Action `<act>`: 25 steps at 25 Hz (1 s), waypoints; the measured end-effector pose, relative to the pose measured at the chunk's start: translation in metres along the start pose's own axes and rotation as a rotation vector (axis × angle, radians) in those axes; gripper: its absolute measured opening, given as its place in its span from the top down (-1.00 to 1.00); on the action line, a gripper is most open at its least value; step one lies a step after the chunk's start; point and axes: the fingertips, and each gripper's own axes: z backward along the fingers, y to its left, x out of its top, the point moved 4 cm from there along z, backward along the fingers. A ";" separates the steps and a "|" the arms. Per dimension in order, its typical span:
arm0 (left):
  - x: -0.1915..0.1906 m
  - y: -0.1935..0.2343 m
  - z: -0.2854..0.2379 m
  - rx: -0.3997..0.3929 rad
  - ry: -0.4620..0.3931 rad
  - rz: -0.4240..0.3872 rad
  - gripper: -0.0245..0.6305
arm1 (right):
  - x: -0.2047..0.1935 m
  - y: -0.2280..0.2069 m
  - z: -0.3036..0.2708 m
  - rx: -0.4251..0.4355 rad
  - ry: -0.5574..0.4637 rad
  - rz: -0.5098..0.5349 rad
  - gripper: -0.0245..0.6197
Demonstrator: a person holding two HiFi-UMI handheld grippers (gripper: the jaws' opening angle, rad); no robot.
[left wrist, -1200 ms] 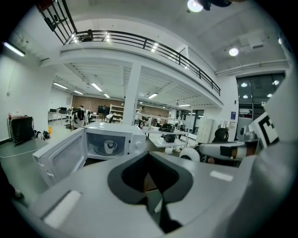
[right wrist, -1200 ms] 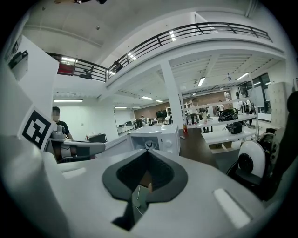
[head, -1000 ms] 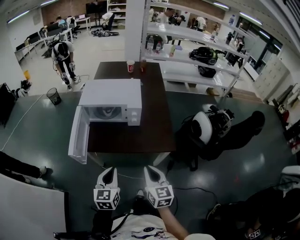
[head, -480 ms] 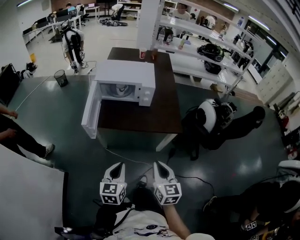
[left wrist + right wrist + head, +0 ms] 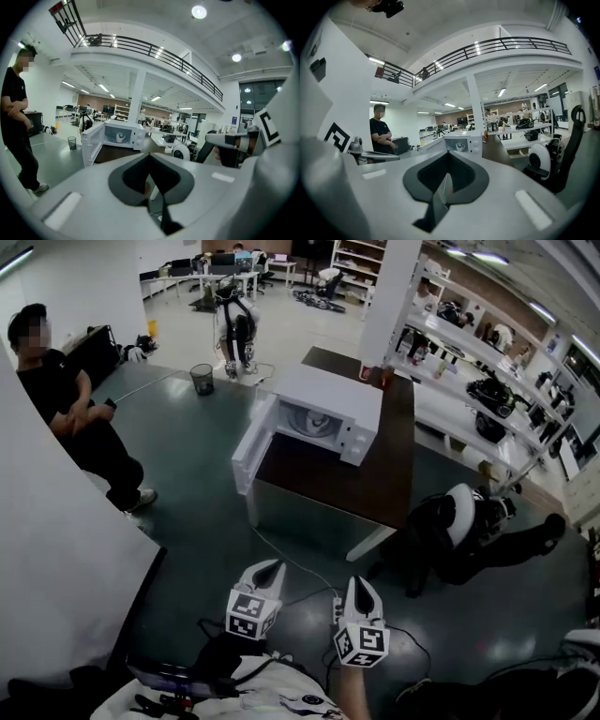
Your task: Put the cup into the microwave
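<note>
Where the cup (image 5: 365, 372) stands, head view: at the far end of the dark table (image 5: 367, 486), behind the microwave (image 5: 333, 404) and next to a white pillar (image 5: 389, 296), well apart from both grippers.
Microwave, head view: white, on the table, with its door (image 5: 249, 454) swung wide open to the left and the inside showing.
Left gripper (image 5: 272, 566), head view: low in the frame above the grey floor (image 5: 187, 521), short of the table and pointing toward it.
Right gripper (image 5: 359, 583), head view: just beside the left one, pointing the same way.
Person (image 5: 70, 409), head view: dressed in black, arms folded, standing on the floor at the left.
Left gripper view: the jaws are closed together with nothing between them. Beyond them is the open microwave, with the person in black at the left edge.
Right gripper view: the jaws are pressed together and empty. The microwave is straight ahead, the cup is a small red shape on the table just to its right, and the person is at the left.
</note>
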 end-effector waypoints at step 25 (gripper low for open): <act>-0.007 -0.065 0.047 0.014 0.007 -0.045 0.93 | -0.017 -0.006 0.093 0.022 -0.021 0.002 0.92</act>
